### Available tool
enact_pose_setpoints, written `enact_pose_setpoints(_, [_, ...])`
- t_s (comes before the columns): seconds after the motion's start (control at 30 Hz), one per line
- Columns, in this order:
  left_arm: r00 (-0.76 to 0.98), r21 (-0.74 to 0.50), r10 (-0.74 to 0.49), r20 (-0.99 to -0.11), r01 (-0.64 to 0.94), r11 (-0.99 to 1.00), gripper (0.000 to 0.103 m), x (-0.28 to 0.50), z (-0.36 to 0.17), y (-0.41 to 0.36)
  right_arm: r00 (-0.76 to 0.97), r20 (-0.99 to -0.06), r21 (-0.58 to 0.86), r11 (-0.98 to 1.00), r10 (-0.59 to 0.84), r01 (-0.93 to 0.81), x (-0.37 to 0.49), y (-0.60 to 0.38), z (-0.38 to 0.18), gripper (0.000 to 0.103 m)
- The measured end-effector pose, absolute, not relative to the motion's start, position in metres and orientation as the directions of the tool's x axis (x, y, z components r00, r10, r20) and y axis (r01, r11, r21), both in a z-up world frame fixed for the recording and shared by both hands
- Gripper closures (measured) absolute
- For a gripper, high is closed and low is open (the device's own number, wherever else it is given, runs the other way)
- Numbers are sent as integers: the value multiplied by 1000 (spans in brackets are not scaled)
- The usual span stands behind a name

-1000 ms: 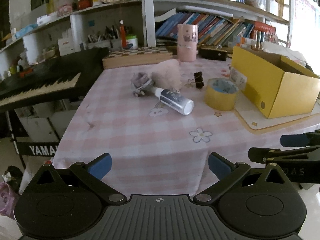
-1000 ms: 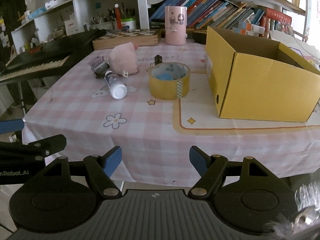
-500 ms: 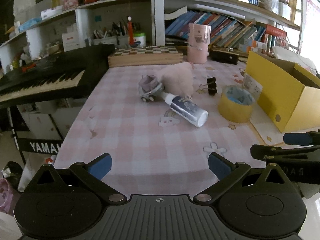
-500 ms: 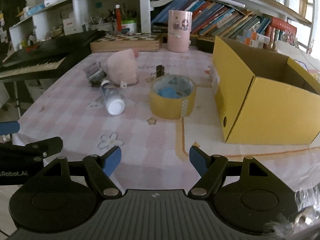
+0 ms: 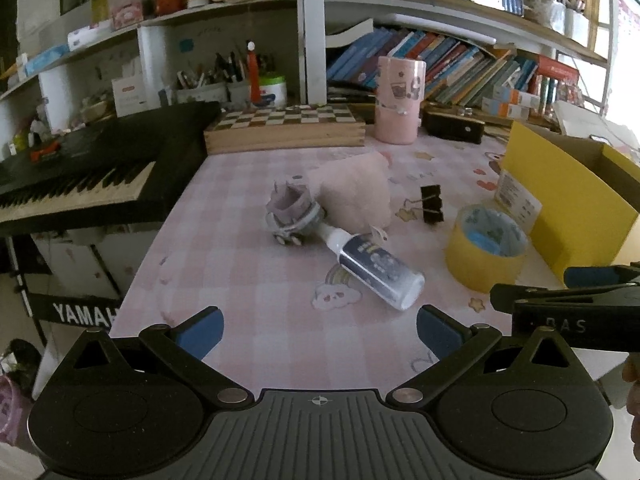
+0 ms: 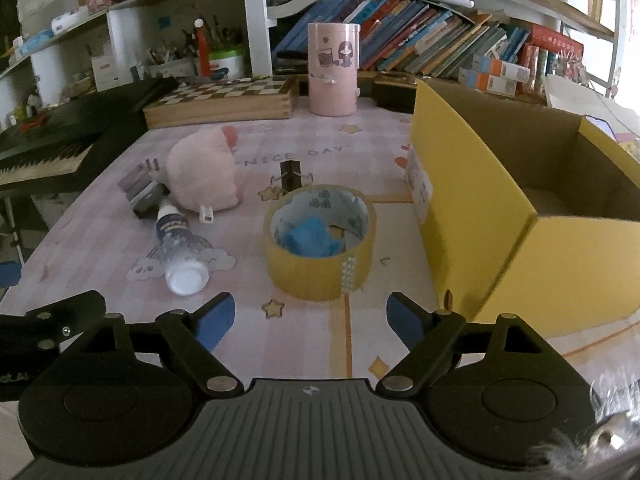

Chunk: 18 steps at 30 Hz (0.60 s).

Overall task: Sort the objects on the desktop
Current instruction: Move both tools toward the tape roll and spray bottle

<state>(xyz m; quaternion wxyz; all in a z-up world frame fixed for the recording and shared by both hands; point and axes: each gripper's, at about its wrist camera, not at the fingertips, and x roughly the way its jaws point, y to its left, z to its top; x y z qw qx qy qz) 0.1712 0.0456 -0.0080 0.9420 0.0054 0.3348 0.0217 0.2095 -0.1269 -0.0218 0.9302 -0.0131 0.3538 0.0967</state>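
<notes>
Now both grippers are sitting closer to the clutter than a second ago: the right gripper, empty, is opening before the tape roll; the left gripper is gaping empty near the bottle. The tablecloth is reading "NICE DAY".

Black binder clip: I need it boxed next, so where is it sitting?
The black binder clip stands mid-table in the right wrist view, just behind the yellow tape roll, right of the pink plush and left of the yellow box.
</notes>
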Motion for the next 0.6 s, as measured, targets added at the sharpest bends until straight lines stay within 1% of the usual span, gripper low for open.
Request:
enact_pose_setpoints(0.17, [773,22,58,-632,-56,998,0,184,-8,50,728,-668,34,983,155,-178,230,-123,-26,12])
enact_pose_setpoints(0.6, [762,32,78,-643,-75,997,0,213,-8,52,694,-705,50,986,147,-158,274,-119,-37,11])
